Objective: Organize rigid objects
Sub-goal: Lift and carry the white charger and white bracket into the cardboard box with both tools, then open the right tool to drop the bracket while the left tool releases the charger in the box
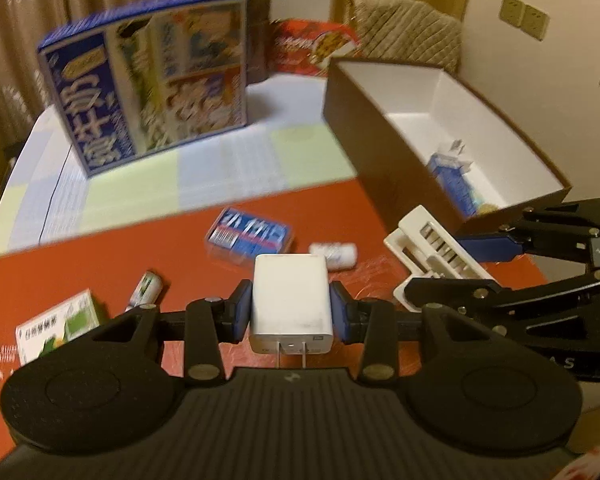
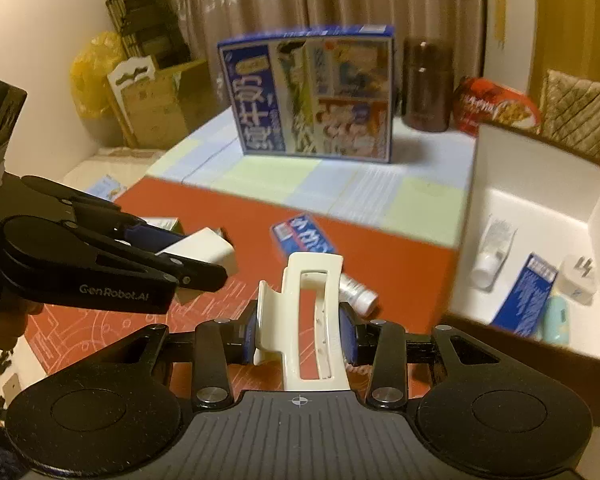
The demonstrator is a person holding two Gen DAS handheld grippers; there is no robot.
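Both handheld tools are showing the same build. The left gripper (image 1: 291, 310) is presenting a matte black ribbed plate flanked by two round black discs, with black link arms pinned by silver rivets and blue pads lining the jaws. The right gripper (image 2: 300, 334) is showing that pattern too, with a small white crosshair mark on its ribbed plate. White lettering reading "GenRobot.AI" is running along the side of the left gripper's black body in the right wrist view.
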